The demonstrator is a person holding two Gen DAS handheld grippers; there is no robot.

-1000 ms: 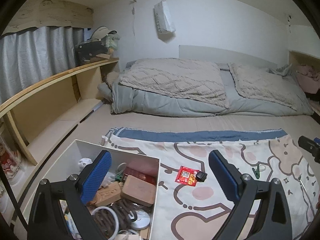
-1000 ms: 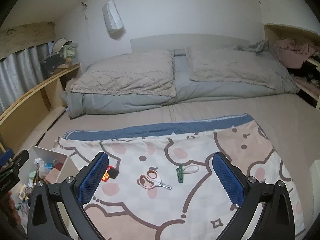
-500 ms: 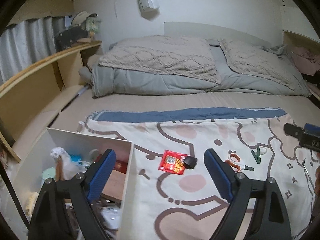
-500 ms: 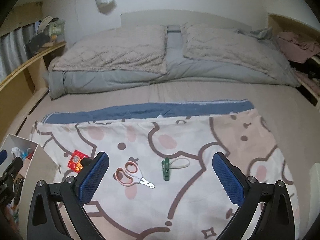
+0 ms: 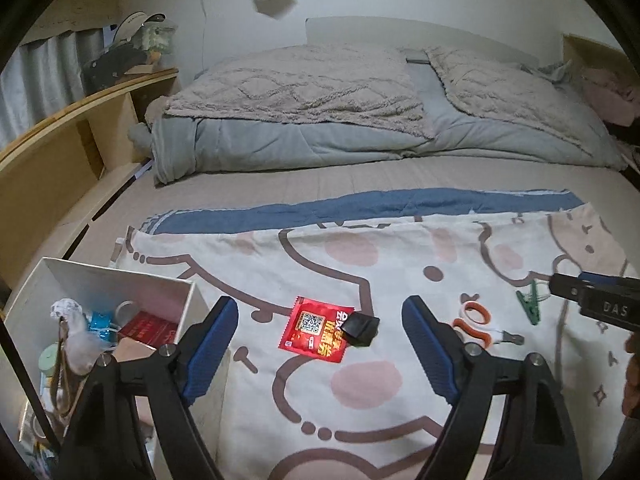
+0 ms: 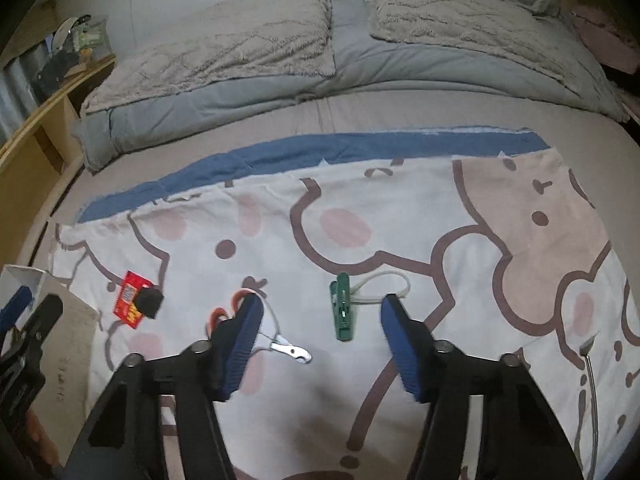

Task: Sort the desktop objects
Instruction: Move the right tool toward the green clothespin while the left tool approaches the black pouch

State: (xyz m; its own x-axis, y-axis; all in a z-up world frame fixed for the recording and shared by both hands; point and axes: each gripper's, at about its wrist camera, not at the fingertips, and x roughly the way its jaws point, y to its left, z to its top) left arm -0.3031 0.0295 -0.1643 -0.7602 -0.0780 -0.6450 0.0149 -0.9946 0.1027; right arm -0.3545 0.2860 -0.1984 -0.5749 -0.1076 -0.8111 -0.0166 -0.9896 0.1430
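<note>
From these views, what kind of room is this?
A bedroom, most likely: a bed with a folded grey quilt, a wooden side shelf, and a cartoon-print blanket spread as the sorting surface.

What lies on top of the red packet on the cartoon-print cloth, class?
A small black block lies on the red packet, covering its right corner. The QR code and yellow lettering show; the print beneath the block is covered. Whether anything lies under the packet cannot be seen.

left wrist – angled down, near | right wrist – steeper | shared: red packet [image 5: 315, 333] [image 6: 130, 299]
</note>
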